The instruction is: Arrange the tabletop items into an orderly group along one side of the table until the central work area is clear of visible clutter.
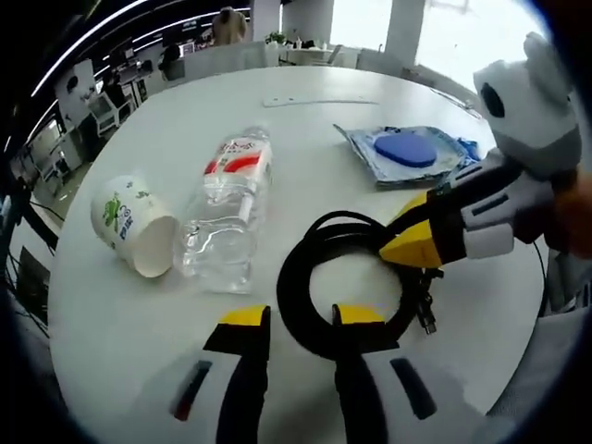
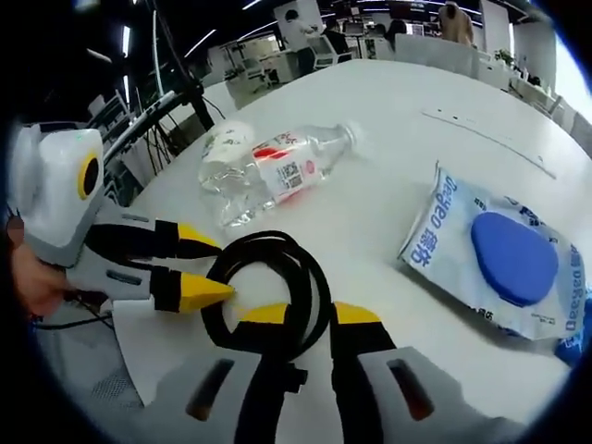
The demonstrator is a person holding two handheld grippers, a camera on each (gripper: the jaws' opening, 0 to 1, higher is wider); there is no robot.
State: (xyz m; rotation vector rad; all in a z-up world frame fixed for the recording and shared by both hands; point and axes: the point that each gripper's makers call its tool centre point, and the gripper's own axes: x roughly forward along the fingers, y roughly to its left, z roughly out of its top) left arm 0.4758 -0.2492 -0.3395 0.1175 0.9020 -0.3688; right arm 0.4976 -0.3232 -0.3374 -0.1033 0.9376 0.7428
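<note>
Two grippers meet at the black cable coil (image 1: 347, 277) near table edge: left gripper (image 1: 302, 316) w/ jaws apart astride the loop, right gripper (image 2: 301, 314) likewise parted over it. Risk: springy rubbery coil unwinds or slides off edge if pinched unevenly. Beyond: crinkly clear plastic bottle (image 1: 227, 208) lying down, tipped paper cup (image 1: 134, 227), glossy blue wipes pack (image 1: 407, 153).

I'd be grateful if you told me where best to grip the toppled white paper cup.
Probably the white paper cup is best gripped across its side wall from above: it lies on its side, mouth toward the clear plastic bottle, so the rim would likely crumple.
</note>
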